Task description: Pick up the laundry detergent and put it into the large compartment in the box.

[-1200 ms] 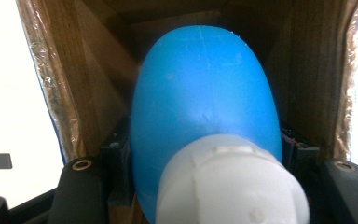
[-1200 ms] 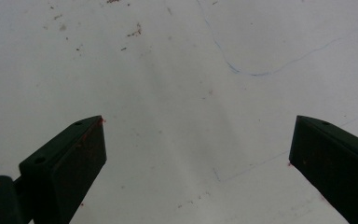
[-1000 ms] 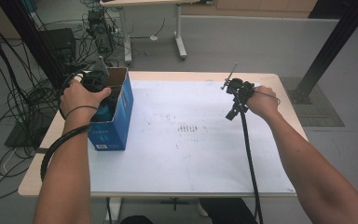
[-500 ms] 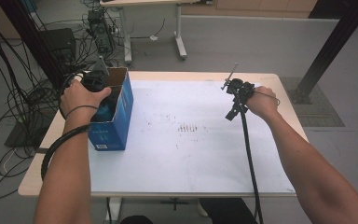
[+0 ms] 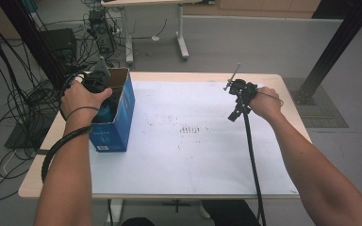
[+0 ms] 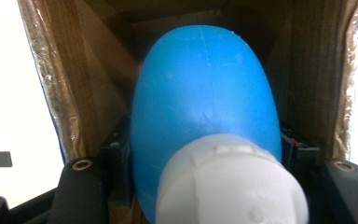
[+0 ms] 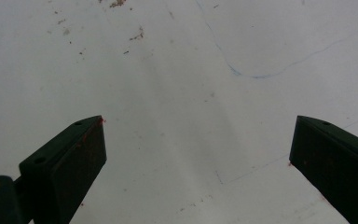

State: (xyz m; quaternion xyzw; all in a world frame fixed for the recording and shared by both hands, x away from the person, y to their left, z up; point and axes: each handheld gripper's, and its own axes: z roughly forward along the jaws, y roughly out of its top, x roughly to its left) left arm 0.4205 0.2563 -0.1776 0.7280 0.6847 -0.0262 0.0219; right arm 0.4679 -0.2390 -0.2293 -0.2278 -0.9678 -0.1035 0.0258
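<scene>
A blue cardboard box (image 5: 119, 123) stands open-topped at the table's left side. In the left gripper view, a blue bottle (image 6: 205, 93) with a white cap (image 6: 228, 186) points into the box's brown inside (image 6: 307, 70). My left gripper (image 6: 207, 151) is shut on the bottle, one jaw pressed to each side. From above, that gripper (image 5: 99, 81) sits at the box's mouth under the hand. My right gripper (image 5: 236, 104) hovers at the table's right side. Its jaws (image 7: 198, 126) stand wide open over the white sheet (image 7: 177, 70) with nothing between them.
The white sheet (image 5: 193, 160) covers most of the wooden table (image 5: 33, 186). Small dark specks (image 5: 191, 128) mark its middle. Cables and equipment (image 5: 52, 47) crowd the floor at the left. A desk's legs (image 5: 181, 37) stand behind, and a black post (image 5: 332, 47) rises at the right.
</scene>
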